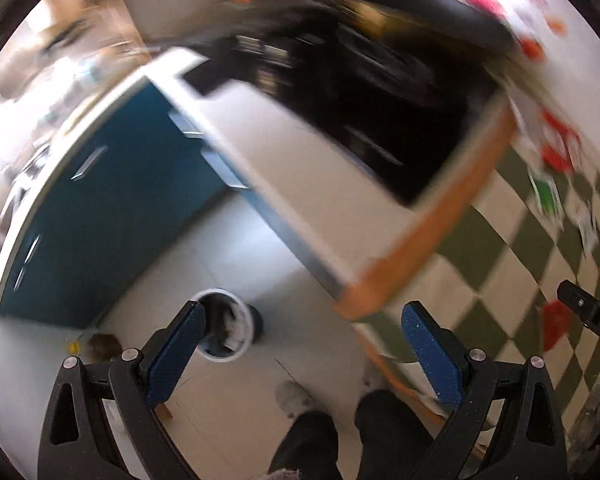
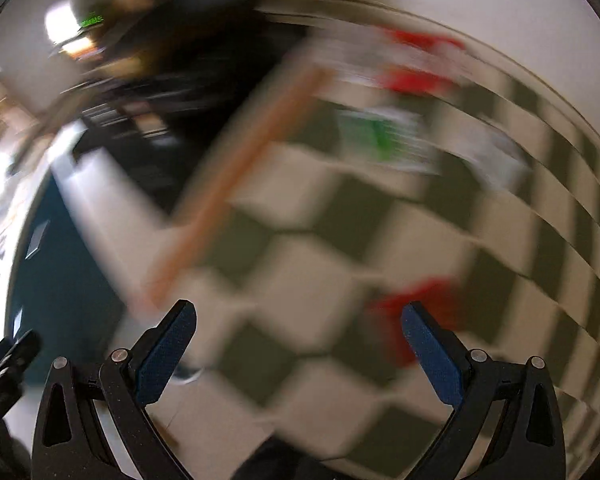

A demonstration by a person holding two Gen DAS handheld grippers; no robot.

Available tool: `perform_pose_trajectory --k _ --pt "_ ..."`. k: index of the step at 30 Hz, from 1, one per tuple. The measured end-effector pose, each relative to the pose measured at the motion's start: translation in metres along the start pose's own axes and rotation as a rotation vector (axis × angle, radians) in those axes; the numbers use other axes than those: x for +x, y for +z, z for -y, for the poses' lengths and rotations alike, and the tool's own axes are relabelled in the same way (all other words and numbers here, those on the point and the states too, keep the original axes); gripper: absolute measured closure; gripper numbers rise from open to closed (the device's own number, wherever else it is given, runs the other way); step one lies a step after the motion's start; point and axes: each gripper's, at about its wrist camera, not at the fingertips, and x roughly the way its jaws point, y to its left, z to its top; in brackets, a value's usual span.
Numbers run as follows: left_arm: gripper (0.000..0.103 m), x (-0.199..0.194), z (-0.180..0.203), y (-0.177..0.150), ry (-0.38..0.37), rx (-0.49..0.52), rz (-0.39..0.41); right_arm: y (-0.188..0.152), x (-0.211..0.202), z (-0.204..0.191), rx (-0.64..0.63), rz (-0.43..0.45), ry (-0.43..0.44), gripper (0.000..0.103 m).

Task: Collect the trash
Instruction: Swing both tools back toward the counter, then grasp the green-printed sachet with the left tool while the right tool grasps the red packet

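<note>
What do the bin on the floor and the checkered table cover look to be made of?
Bin: probably plastic, with a smooth white rim and a dark body, though blurred. Table cover: likely cloth or oilcloth, a flat green and cream check that hangs over the table's edge; blur leaves it open.

I count one round white-rimmed waste bin (image 1: 226, 326) on the pale floor, just ahead of my left jaws. On the green-and-cream checkered tablecloth (image 1: 496, 240), ahead and right of those jaws, I make out three red crumpled wrappers: one near (image 1: 556, 322), two farther off (image 1: 558, 148) (image 1: 534, 49). One green-and-white packet (image 1: 546, 196) lies between them. One whitish scrap (image 1: 589, 229) lies beside it. The right view is too blurred to add to these counts. Two dark trouser legs (image 1: 384, 420) show below the jaws.
</note>
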Motion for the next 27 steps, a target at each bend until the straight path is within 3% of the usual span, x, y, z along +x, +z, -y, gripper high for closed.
perform_pose_trajectory --k 4,6,8,9,10,14,18,22,25,27 --pt "0.003 0.027 0.065 0.010 0.004 0.109 -0.068 0.003 0.041 0.048 0.045 -0.098 -0.021 0.002" --pt "0.003 0.034 0.086 0.013 0.006 0.143 -0.091 0.001 0.051 0.053 0.029 -0.112 -0.016 0.014" --pt "0.003 0.037 0.100 0.018 0.013 0.163 -0.096 0.001 0.044 0.043 -0.040 -0.039 -0.025 0.041" --pt "0.003 0.036 0.106 0.022 0.016 0.172 -0.096 0.001 0.041 0.039 -0.069 -0.017 -0.037 0.075" --pt "0.003 0.037 0.112 0.025 0.016 0.175 -0.097 0.001 0.041 0.040 -0.068 -0.014 -0.016 0.094" --pt "0.003 0.037 0.135 0.046 -0.010 0.162 -0.108 0.017 0.025 0.066 -0.009 0.049 0.052 0.101" --pt "0.003 0.053 0.168 0.079 -0.170 0.093 -0.195 0.047 0.009 0.117 0.111 0.121 0.052 0.101" --pt "0.003 0.079 0.214 0.115 -0.301 0.061 -0.258 0.079 0.003 0.179 0.234 0.174 -0.007 0.101" --pt "0.005 0.093 0.248 0.132 -0.319 0.067 -0.271 0.088 0.000 0.218 0.318 0.203 -0.046 0.101" --pt "0.015 0.101 0.265 0.139 -0.310 0.088 -0.268 0.092 0.001 0.237 0.373 0.215 -0.063 0.101"
